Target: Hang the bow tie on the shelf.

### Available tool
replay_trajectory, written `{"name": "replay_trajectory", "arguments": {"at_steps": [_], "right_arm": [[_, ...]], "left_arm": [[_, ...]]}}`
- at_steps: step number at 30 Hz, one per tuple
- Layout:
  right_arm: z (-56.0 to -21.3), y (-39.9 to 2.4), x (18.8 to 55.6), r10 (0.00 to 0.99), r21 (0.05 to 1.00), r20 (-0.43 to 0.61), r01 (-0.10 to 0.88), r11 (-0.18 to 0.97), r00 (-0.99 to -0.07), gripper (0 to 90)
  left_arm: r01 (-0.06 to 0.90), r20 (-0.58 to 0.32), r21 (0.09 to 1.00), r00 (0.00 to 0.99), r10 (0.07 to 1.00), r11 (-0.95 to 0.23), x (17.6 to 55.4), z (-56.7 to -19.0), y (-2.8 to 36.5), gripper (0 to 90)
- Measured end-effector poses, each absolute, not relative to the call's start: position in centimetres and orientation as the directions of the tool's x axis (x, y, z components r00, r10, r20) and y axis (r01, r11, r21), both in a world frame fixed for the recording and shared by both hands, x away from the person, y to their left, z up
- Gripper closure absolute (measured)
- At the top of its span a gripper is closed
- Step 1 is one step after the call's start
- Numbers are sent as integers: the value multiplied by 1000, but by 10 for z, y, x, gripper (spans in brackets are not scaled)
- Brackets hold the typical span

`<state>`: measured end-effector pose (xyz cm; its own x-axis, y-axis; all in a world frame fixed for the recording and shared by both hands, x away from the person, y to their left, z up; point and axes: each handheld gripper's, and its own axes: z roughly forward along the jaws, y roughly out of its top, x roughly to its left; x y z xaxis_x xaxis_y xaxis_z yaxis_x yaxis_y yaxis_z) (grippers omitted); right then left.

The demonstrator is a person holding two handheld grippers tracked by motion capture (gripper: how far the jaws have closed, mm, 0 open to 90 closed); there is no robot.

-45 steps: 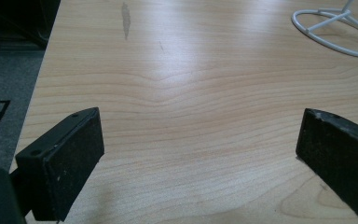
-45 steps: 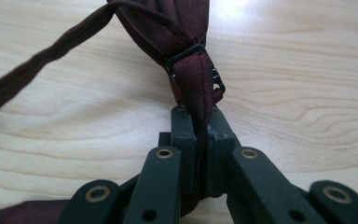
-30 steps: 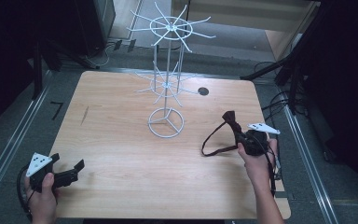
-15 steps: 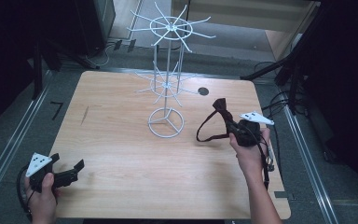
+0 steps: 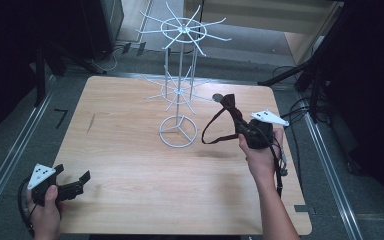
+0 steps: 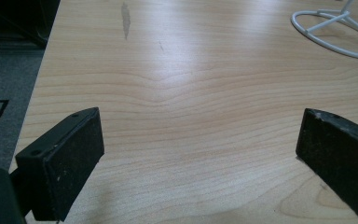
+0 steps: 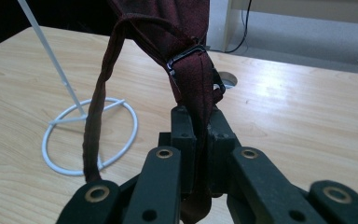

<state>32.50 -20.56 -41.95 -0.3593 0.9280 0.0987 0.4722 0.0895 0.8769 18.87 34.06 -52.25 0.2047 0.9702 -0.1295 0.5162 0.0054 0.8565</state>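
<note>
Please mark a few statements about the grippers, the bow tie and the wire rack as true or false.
1. The right gripper is shut on the bow tie. True.
2. The left gripper holds the strap. False: its jaws stand open over bare table.
3. The rack stands upright on the table. True.
4. The bow tie hangs on a rack arm. False: it is in the right gripper, beside the rack.
5. The strap hangs in a loop below the bow tie. True.
</note>
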Motion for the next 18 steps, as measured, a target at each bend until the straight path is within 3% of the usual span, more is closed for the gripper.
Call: {"name": "replay_trajectory", "arguments": {"at_steps": [18], "right_arm": [[-387, -196, 330, 920, 906, 94, 416, 79, -380, 863]], "left_arm": [[518, -131, 856, 205, 970, 6, 189, -523, 341, 15]]}}
